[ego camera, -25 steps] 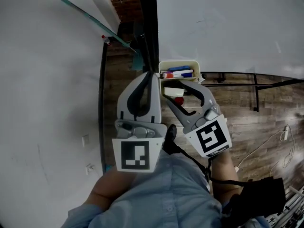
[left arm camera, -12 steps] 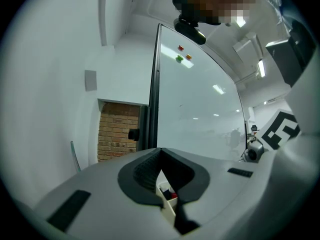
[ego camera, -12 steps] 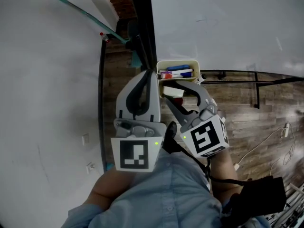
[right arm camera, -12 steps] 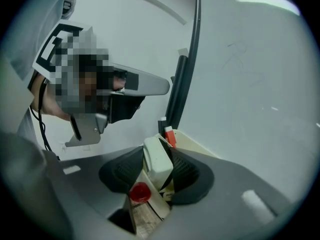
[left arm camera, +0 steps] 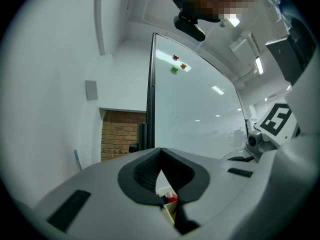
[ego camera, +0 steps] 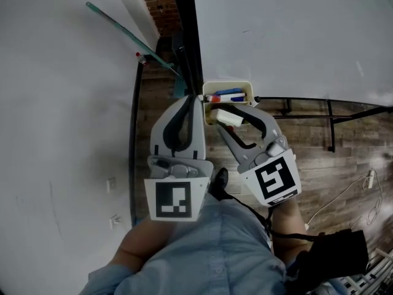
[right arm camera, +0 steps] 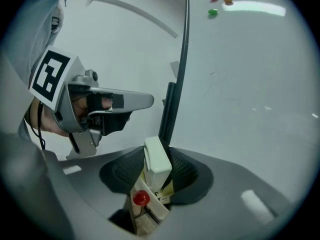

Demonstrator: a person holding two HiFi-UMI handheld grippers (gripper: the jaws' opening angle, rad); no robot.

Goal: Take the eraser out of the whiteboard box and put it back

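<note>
Evidently, the 1st half of the task is under way and the 2nd is not yet begun. The eraser [right arm camera: 157,158] is clamped upright between the pads of the right tool [ego camera: 224,118], whose jaws have just been closing onto it. In the right gripper view its white body is seen standing above the opening of the whiteboard box [ego camera: 228,85], so it is judged to be mostly lifted out, though its lower end is hidden and full clearance cannot be confirmed. What is left is to draw it free and then set it back inside.

In the head view the eraser is held over the near edge of the box, which is hung on the whiteboard [ego camera: 295,35]; markers [ego camera: 230,94] are left lying in the box behind it. The left tool [ego camera: 195,101] is kept clenched on nothing, its tips just beside the box's left corner; whether contact is made there cannot be told.
</note>
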